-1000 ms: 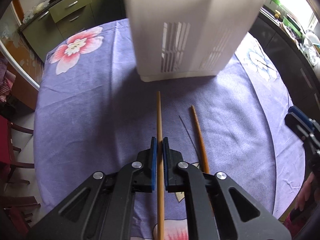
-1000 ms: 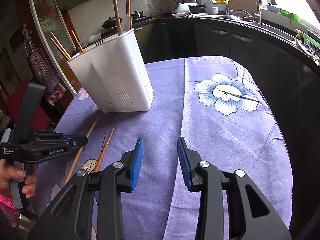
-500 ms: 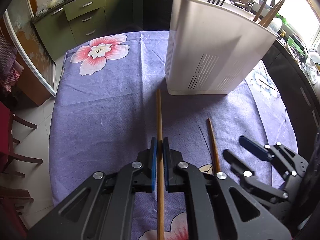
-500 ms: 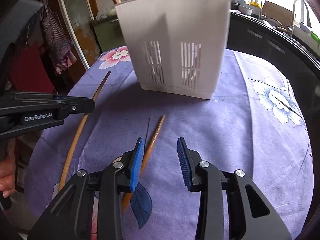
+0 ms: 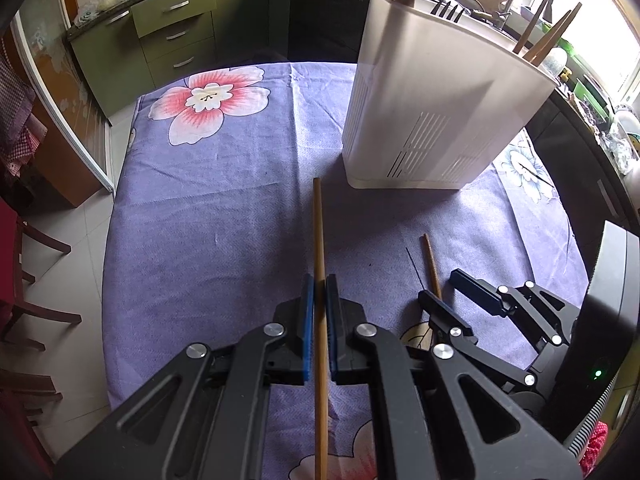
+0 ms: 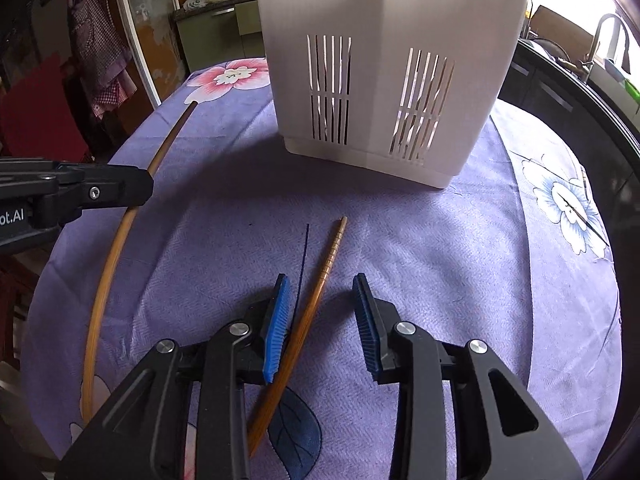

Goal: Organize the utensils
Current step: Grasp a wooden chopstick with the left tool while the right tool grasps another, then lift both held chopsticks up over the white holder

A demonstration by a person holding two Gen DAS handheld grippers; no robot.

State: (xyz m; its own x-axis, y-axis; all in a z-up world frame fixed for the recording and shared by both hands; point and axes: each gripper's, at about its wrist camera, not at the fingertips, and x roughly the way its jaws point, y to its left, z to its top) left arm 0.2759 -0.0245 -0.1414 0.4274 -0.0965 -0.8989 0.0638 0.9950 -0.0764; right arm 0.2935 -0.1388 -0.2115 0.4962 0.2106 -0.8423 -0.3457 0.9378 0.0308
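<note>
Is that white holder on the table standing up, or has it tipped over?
Upright. The white holder stands on its base on the purple cloth, chopsticks poking from its top.

Both tongs are matte black plastic, each arm a cut-out triangular frame studded with round silver screws. The left tongs (image 5: 319,300) carry slim blue pads; the right tongs (image 6: 322,308) have ribbed blue pads. White lettering ending "ot.AI" marks the left body, and a small green light glows on the right housing.
</note>
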